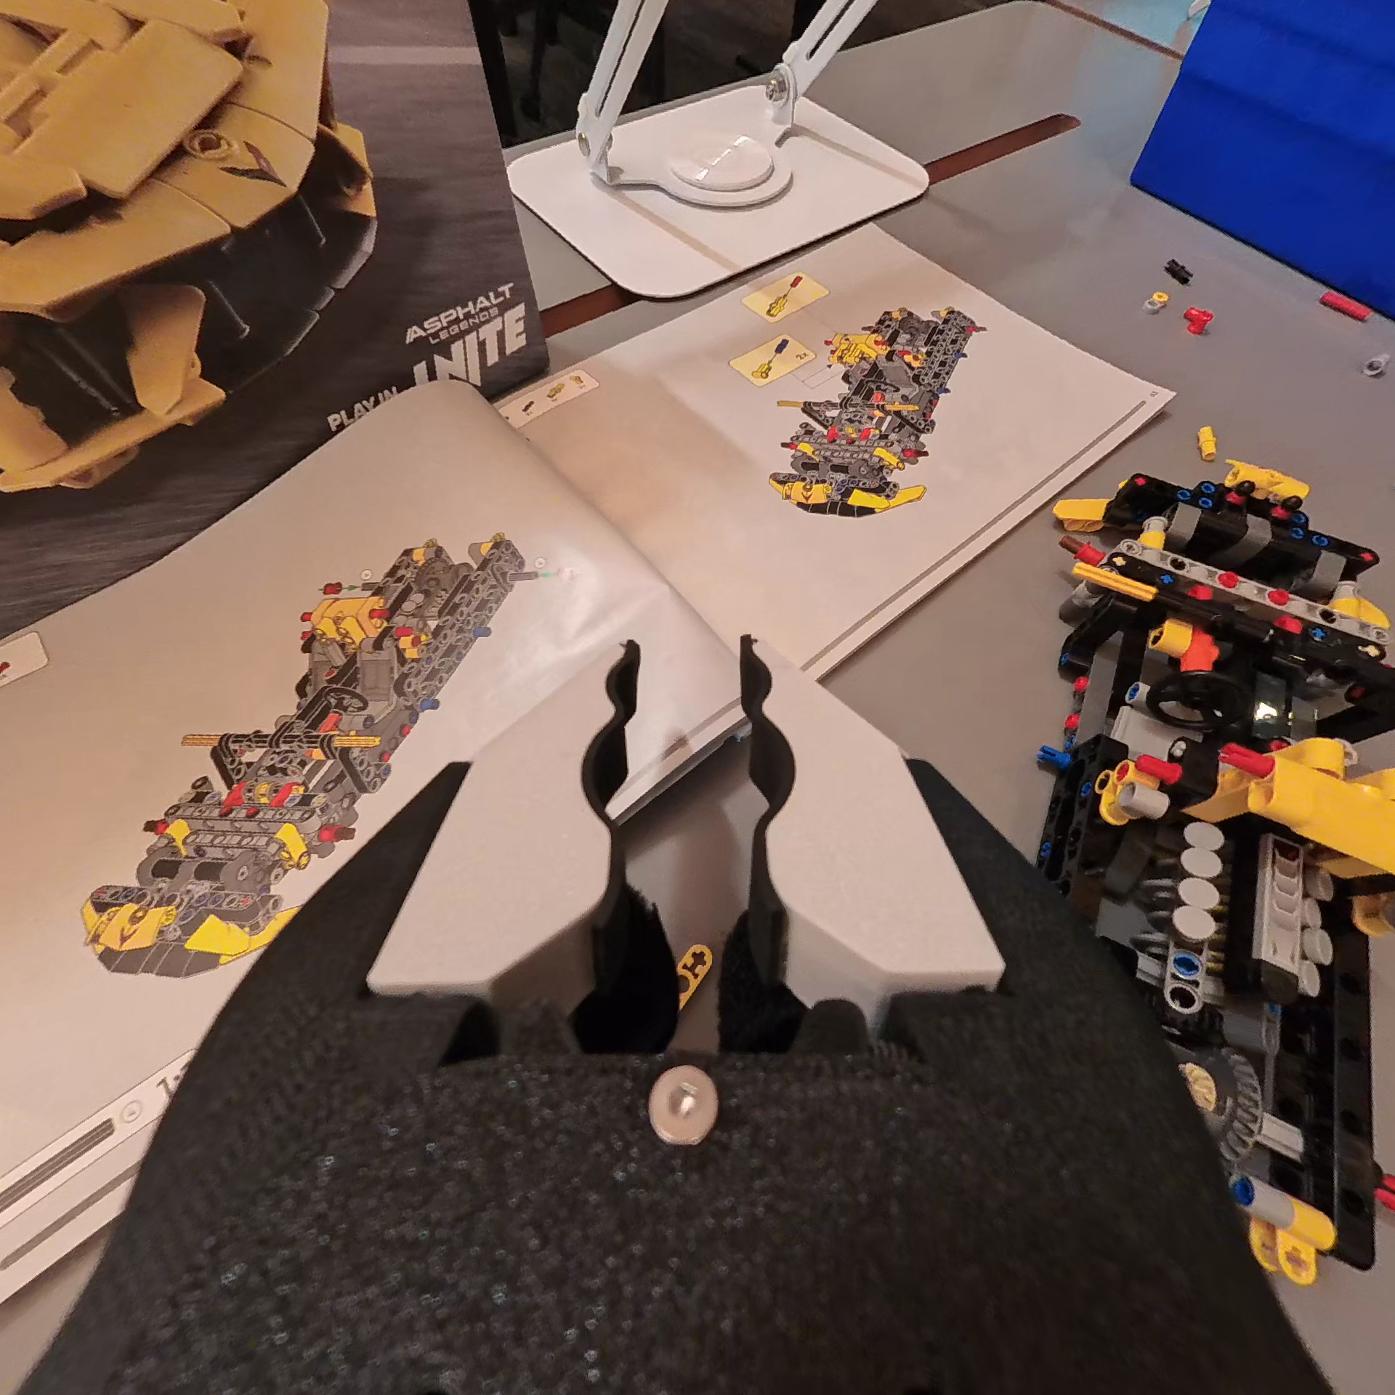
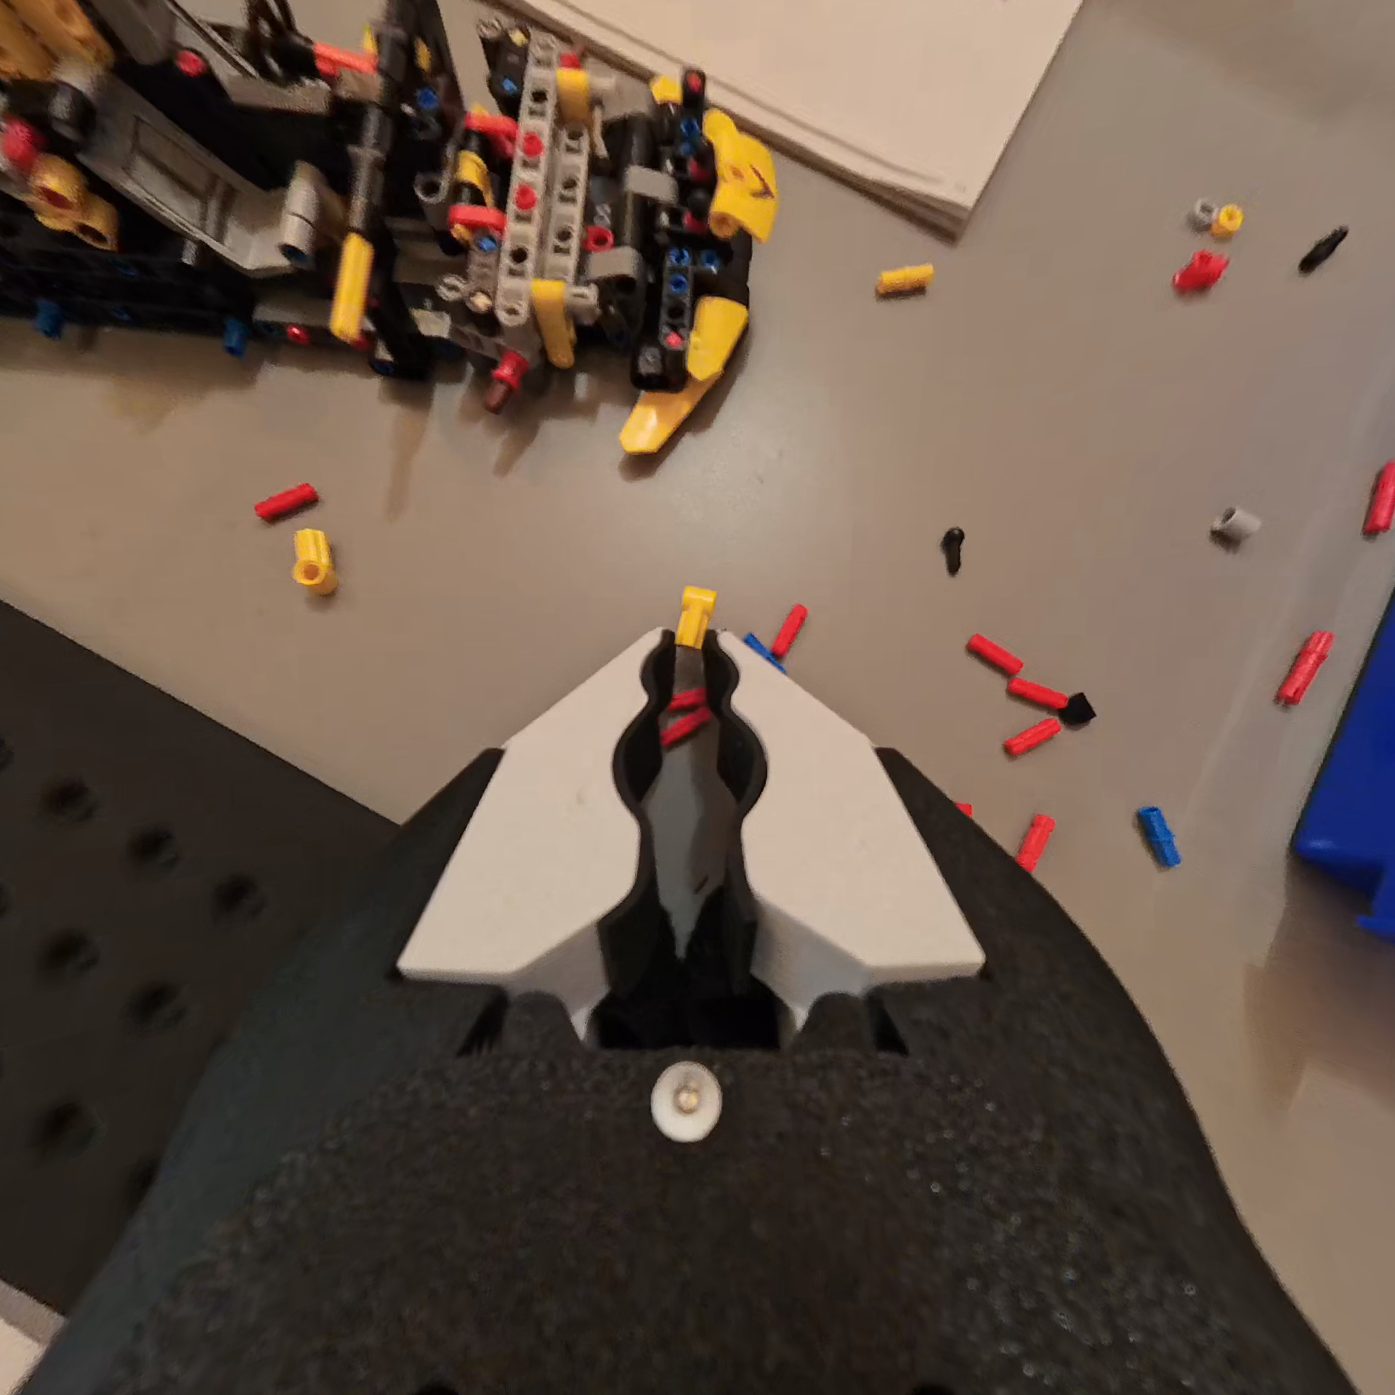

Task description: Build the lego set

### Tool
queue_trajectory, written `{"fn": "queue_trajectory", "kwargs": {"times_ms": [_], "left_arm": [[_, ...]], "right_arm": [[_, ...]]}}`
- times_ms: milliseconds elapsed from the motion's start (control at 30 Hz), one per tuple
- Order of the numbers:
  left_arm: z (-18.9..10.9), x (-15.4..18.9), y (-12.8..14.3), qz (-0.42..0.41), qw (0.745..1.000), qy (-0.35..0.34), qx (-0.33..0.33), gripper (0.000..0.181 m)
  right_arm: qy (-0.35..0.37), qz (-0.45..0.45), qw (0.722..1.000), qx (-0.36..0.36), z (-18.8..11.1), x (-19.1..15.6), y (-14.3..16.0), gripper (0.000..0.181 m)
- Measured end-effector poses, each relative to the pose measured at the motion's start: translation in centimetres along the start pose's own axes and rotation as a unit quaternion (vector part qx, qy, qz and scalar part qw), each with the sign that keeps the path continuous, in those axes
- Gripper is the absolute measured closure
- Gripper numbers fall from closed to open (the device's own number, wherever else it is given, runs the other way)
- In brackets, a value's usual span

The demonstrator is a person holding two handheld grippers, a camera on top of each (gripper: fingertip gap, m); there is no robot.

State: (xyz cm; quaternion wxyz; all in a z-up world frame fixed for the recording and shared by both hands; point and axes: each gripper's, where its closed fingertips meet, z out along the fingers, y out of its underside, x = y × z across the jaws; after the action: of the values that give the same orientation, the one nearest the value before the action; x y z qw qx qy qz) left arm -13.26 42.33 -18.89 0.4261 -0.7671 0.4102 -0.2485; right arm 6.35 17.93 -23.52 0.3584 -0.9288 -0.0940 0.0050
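The half-built black, grey and yellow lego car lies on the grey table, right of my left gripper; it also shows at the top left of the right wrist view. My left gripper is open and empty above the open instruction booklet. A small yellow beam lies on the table beneath its fingers. My right gripper is shut on a small yellow pin piece at its tips, held above the table among loose red pins and blue pins.
The set's box and a white stand base stand behind the booklet. A blue bin is at the right. Loose yellow connectors, black pins and grey bushes are scattered. A black perforated board lies at left. One gripper's finger ends stand about 30 cm off the other's.
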Motion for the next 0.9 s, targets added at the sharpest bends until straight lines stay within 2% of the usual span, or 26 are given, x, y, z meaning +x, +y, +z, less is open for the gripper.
{"fn": "queue_trajectory", "kwargs": {"times_ms": [133,267,367,467,900], "left_arm": [[0.0,0.0,0.0,0.000,1.000,0.000,-0.001,0.154],[0.0,-0.1,0.0,-0.001,1.000,-0.001,0.000,0.154],[0.0,-0.2,0.0,0.000,1.000,-0.003,0.000,0.154],[-0.1,-0.2,-0.1,-0.001,1.000,-0.002,0.002,0.154],[-0.2,0.0,-0.2,0.003,1.000,-0.002,0.004,0.154]], "right_arm": [[-0.022,-0.025,0.999,0.022,-0.1,-1.6,-0.8,0.175],[-0.138,-0.105,0.983,0.052,-0.6,-7.5,-1.9,0.174],[-0.183,-0.148,0.971,0.042,-0.7,-10.4,-1.7,0.174],[-0.182,-0.163,0.969,0.026,-0.3,-10.9,-1.4,0.174],[-0.146,-0.106,0.983,0.011,0.7,-9.1,-1.8,0.174]]}}
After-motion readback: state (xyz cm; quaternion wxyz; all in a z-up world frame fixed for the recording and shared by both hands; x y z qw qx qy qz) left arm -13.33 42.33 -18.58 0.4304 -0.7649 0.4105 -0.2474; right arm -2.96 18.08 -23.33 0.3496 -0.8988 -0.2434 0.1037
